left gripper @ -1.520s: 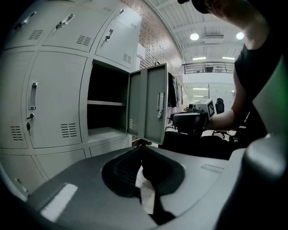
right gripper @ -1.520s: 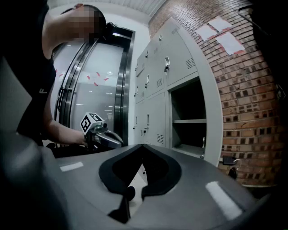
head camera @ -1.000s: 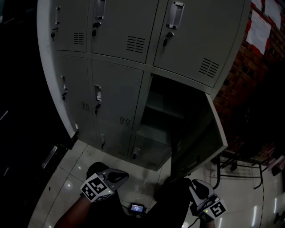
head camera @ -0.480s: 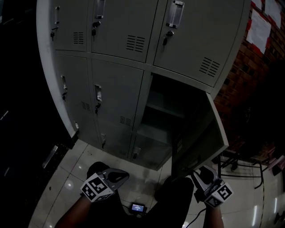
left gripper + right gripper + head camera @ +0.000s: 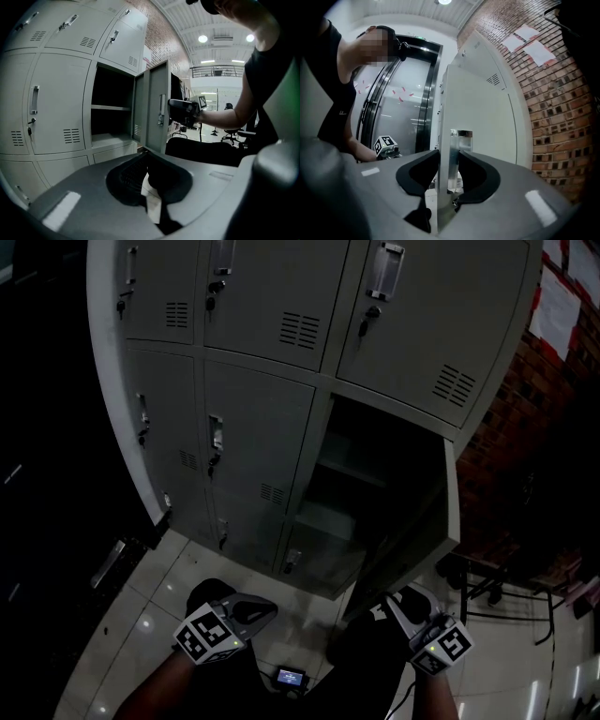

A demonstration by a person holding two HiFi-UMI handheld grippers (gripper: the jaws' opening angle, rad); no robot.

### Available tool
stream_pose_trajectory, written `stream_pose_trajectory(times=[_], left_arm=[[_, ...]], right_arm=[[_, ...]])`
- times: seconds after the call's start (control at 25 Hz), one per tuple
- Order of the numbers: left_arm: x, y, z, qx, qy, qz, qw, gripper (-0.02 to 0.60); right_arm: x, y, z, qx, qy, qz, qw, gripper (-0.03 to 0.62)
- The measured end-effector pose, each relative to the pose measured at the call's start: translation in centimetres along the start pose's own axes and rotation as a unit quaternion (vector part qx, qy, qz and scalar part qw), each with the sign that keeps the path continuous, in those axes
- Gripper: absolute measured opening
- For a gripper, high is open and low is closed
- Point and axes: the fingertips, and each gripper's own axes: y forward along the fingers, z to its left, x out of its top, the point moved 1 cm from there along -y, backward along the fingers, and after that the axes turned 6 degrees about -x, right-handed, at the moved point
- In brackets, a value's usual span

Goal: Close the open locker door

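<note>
Pale tiled floor carries the grey locker bank.

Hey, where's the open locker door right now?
In the head view, the open locker door hangs right of centre, swung out from the locker bank at its right column; its handle edge sits between the closing jaws of the right gripper.

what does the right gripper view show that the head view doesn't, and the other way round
Only the right gripper view: the right gripper closing its jaws on the door at its front edge, beside the handle, and the person seen from the side.
Only the head view: the whole bank of lockers, the shelf inside the open one, and the floor.
Both: the door, the left gripper, and the brick wall with papers.
</note>
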Motion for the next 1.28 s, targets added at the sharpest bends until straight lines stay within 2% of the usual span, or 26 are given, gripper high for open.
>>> stream_pose_trajectory(times=[0.2,0.32,0.64,1.08,1.28], left_arm=[[0.0,0.0,0.1,0.0,0.002,-0.003,1.0,0.012],[0.0,0.1,0.1,0.0,0.001,-0.004,1.0,0.012],[0.3,0.2,-0.2,-0.003,0.001,-0.005,1.0,0.012],[0.4,0.1,-0.2,-0.005,-0.002,-0.008,1.0,0.012],[0.5,0.0,-0.2,-0.006,-0.002,-0.012,0.9999,0.012]], right_arm=[[-0.3,4.6,1.7,-0.002,-0.005,0.001,1.0,0.126],[-1.2,7.4,1.7,-0.012,-0.016,0.017,1.0,0.121],[-1.4,15.6,1.2,-0.042,-0.029,0.02,0.999,0.133],[-2.5,25.3,-3.7,-0.14,-0.027,0.053,0.988,0.1],[-2.7,27.7,-6.4,-0.163,-0.014,0.058,0.985,0.1]])
